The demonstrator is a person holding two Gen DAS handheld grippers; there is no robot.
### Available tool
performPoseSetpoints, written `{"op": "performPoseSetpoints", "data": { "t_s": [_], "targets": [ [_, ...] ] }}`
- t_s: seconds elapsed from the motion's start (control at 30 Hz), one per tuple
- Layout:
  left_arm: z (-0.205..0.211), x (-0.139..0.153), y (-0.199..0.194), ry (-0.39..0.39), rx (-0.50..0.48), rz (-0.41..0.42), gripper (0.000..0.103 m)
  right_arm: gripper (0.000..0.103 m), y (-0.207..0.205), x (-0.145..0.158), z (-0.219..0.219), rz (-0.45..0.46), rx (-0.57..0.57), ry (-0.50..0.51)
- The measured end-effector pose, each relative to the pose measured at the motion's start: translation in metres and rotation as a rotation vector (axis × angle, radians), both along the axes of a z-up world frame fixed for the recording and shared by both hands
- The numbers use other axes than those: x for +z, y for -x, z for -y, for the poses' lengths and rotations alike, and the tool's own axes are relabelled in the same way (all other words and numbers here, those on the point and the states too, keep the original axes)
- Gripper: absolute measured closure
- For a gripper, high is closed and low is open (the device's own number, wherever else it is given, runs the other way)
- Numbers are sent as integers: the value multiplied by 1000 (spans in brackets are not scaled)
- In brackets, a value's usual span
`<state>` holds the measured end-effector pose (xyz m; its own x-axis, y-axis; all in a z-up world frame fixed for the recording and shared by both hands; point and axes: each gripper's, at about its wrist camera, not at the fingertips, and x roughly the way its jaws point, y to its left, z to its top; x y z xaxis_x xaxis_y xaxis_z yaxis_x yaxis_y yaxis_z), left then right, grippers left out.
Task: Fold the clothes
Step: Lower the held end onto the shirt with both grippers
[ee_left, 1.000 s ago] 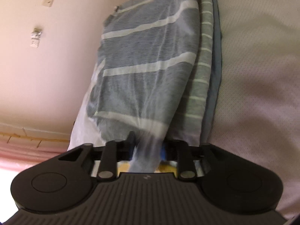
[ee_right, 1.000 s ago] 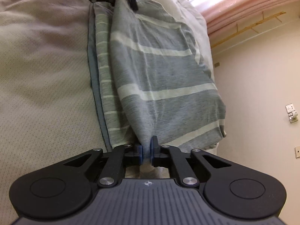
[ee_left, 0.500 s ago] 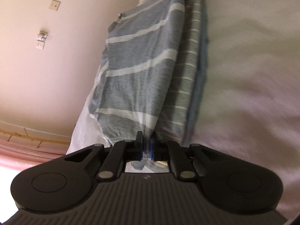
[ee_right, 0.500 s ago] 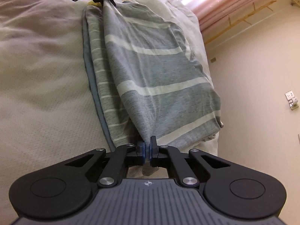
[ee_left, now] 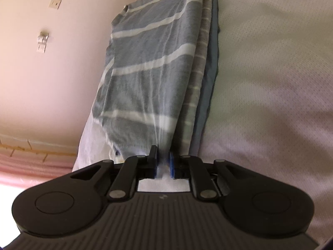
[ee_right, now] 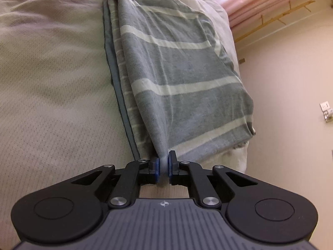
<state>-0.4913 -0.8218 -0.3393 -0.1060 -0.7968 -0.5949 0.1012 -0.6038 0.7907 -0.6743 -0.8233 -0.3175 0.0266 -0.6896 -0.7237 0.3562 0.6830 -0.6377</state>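
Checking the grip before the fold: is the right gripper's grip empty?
No, a bunched edge of the grey striped shirt sits pinched between the right gripper jaws.

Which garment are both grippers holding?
On the white textured bedspread, near the edge facing the wall, clothes lie in a stack. Both grippers pinch the top one: the grey T-shirt with wide white stripes; the grey piece beneath it has thin stripes.

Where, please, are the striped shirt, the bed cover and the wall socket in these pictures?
striped shirt [ee_right: 187, 70]: right wrist view, a grey band at mid-cloth.
bed cover [ee_right: 52, 95]: right wrist view, bare textured patch left of the shirt.
wall socket [ee_left: 56, 2]: left wrist view, centre of the plate, upper left.
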Motion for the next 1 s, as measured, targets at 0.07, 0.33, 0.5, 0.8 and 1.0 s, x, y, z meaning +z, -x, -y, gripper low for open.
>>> {"op": "performPoseSetpoints", "data": {
  "t_s": [0.07, 0.33, 0.5, 0.8, 1.0],
  "targets": [
    [-2, 4, -5, -4, 31, -5, 92, 95, 3, 2, -4, -3, -25, -5],
    [-2, 26, -22, -43, 228, -123, 84, 79, 13, 10, -29, 28, -132, -50],
    [-10, 43, -11, -57, 282, -244, 78, 79, 6, 27, -43, 157, -199, -77],
    [-13, 32, 28, -58, 189, -273, 75, 79, -19, 20, -26, 139, -139, 22],
    [-2, 24, 39, -74, 178, -253, 75, 103, -6, 8, -14, 59, -85, 45]
  ]
}}
